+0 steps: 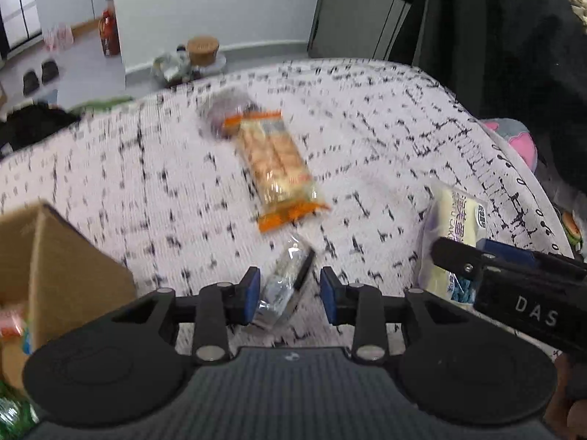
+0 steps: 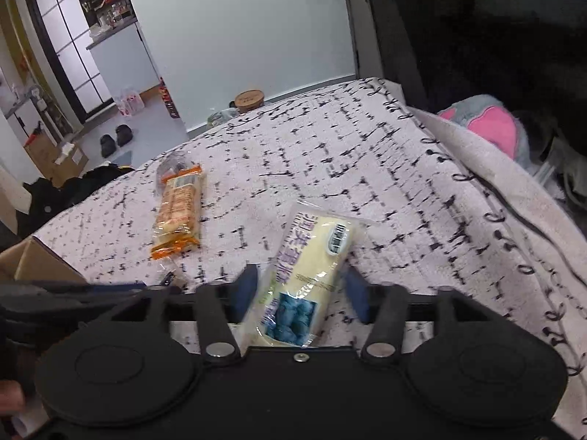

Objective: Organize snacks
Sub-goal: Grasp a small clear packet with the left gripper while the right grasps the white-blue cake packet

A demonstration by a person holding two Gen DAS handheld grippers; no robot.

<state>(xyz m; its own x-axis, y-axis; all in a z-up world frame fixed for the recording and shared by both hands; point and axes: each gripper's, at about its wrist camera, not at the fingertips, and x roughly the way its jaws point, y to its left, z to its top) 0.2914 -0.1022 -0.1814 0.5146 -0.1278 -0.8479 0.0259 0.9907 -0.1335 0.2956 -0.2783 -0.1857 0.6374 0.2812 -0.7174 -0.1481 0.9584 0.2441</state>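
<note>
My left gripper is open around a small silver and black snack packet that lies on the patterned cover; a gap shows at the right pad. My right gripper is open around a pale yellow cake packet with a blue picture, which also shows at the right of the left wrist view. An orange-edged cracker pack lies farther out, also in the right wrist view. A clear bag with something dark lies behind it.
An open cardboard box with snacks inside stands at the left edge of the cover. A pink and grey plush lies at the right. Dark clothes hang at the right. Floor with slippers and a wooden-lidded jar lies beyond.
</note>
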